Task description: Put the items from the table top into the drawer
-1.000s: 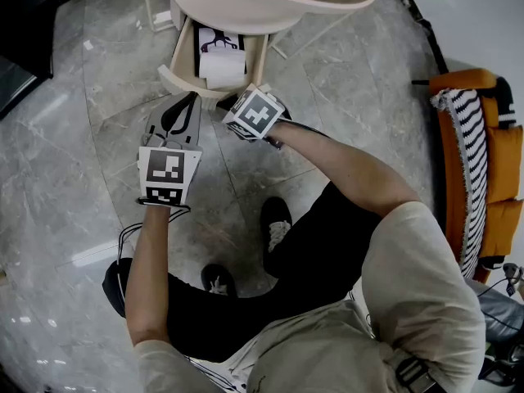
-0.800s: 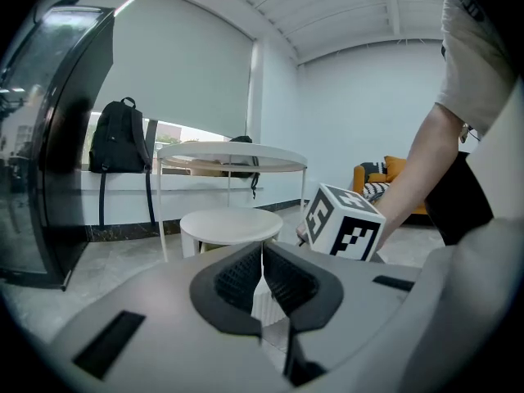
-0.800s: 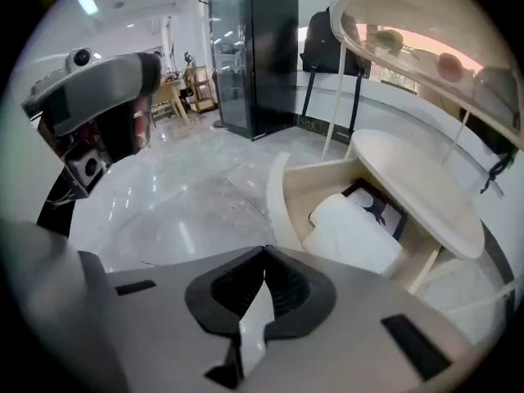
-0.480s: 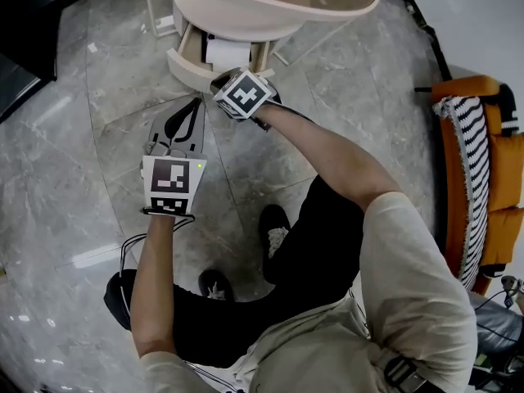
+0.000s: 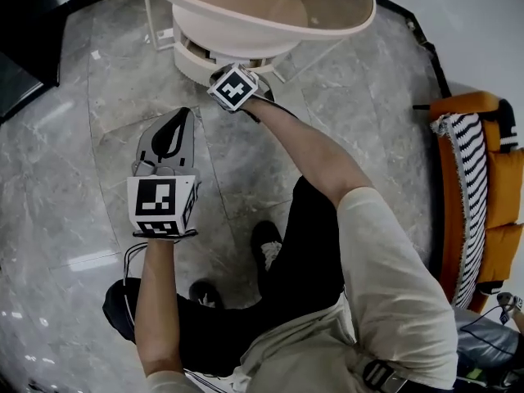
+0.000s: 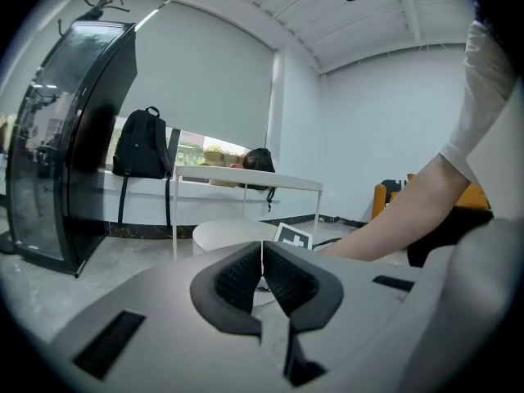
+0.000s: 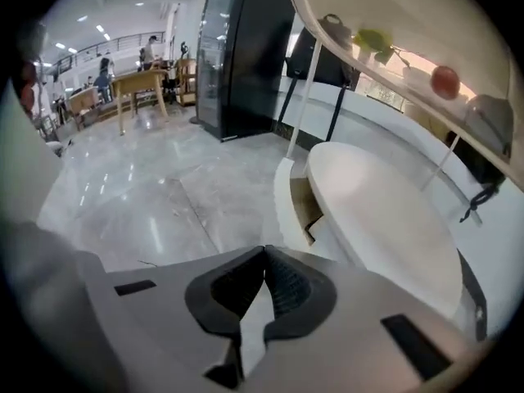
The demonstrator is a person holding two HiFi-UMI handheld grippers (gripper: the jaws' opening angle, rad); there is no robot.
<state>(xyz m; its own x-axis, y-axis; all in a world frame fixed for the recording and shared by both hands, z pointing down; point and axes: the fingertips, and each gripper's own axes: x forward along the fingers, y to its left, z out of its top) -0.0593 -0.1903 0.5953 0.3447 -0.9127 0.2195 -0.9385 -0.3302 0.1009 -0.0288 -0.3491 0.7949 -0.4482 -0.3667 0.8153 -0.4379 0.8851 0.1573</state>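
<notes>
One cream round bench [image 5: 270, 33], one cream drawer [image 7: 284, 199]; left gripper [image 6: 262, 246] and right gripper [image 7: 264, 250] fingers pressed together, empty; drawer just beyond right fingers.

Table [image 5: 348, 23] sits far and centre, the drawer [image 5: 196, 56] tucked in under its top. Right gripper [image 5: 219, 76] is just near of the drawer front. Left gripper [image 5: 170, 129] is nearer and further left, over the floor [image 5: 65, 187]. Armchair [image 5: 483, 170] stands well off to the right.

Pale short-sleeved shirt [image 5: 401, 301]; black trousers [image 5: 315, 244]; black shoes [image 5: 264, 242] (white marks on top); left gripper [image 6: 262, 246] and right gripper [image 7: 264, 252] grey; black ribbed pads [image 6: 236, 281]; black-and-white marker cubes [image 5: 160, 205].
</notes>
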